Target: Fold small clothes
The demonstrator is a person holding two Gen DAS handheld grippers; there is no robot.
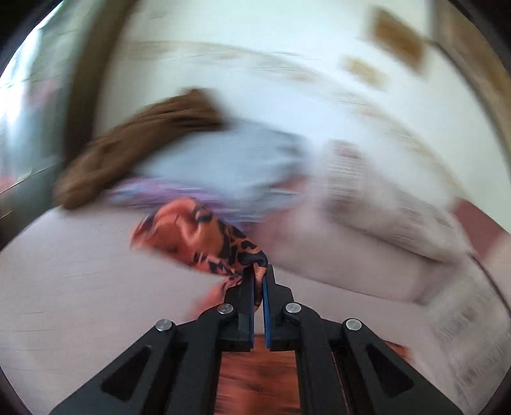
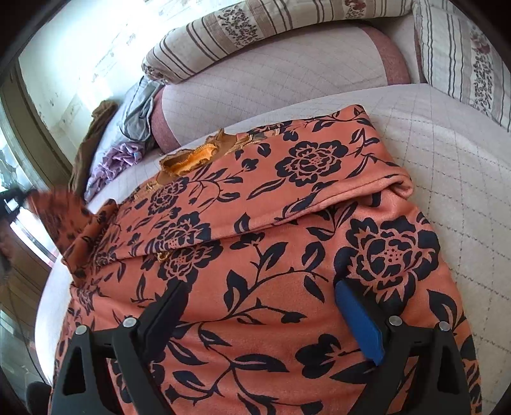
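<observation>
An orange garment (image 2: 287, 255) printed with black flowers lies near striped floral cushions (image 2: 242, 28); brown (image 2: 92, 134) and lilac clothes (image 2: 108, 162) far left.

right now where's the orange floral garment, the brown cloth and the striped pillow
orange floral garment (image 2: 274, 242): right wrist view, on its folded-over flap
brown cloth (image 1: 140, 140): left wrist view, blurred, mid-body
striped pillow (image 2: 242, 35): right wrist view, on its flowered band

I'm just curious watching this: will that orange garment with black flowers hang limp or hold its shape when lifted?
Probably limp: the orange garment with black flowers drapes in soft folds, and its corner bunches in the shut left gripper. Likely light, since that small pinch lifts it. The open right gripper hovers over it.
</observation>
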